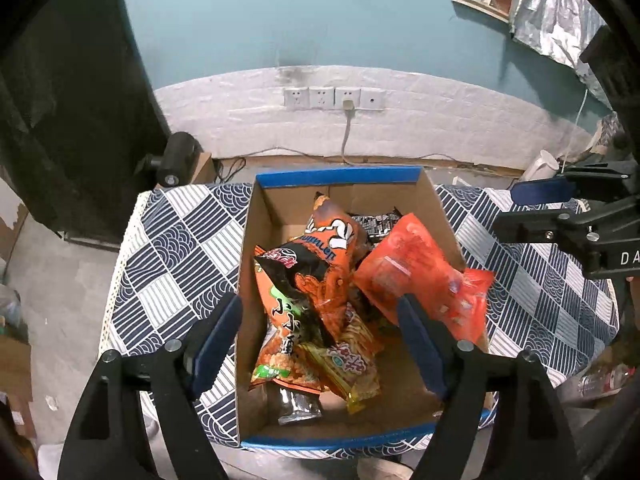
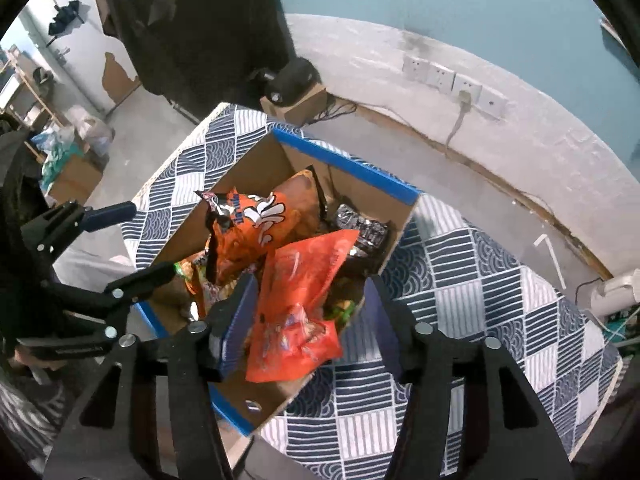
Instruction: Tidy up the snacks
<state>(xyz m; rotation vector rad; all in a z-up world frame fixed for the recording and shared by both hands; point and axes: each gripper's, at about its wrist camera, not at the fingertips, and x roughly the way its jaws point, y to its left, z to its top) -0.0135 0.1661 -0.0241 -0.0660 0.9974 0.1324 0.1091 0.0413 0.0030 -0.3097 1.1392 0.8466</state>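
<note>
A cardboard box with blue-taped rims (image 1: 334,176) (image 2: 352,166) stands on the patterned table and holds several snack bags. An orange bag with white lettering (image 1: 334,240) (image 2: 256,220) lies on top of the pile. A red-orange bag (image 1: 420,276) (image 2: 304,292) leans over the box's right wall. My left gripper (image 1: 320,316) hovers open above the box, touching nothing. My right gripper (image 2: 308,296) is open, its fingers on either side of the red-orange bag without closing on it. It also shows at the right edge of the left wrist view (image 1: 532,204).
The table has a blue-and-white patterned cloth (image 1: 176,248) (image 2: 472,288). Behind it are a white wall band with sockets (image 1: 332,98) and a plugged cable. A black round device (image 1: 176,158) sits on a small box at the back left. Clutter lies on the floor to the left.
</note>
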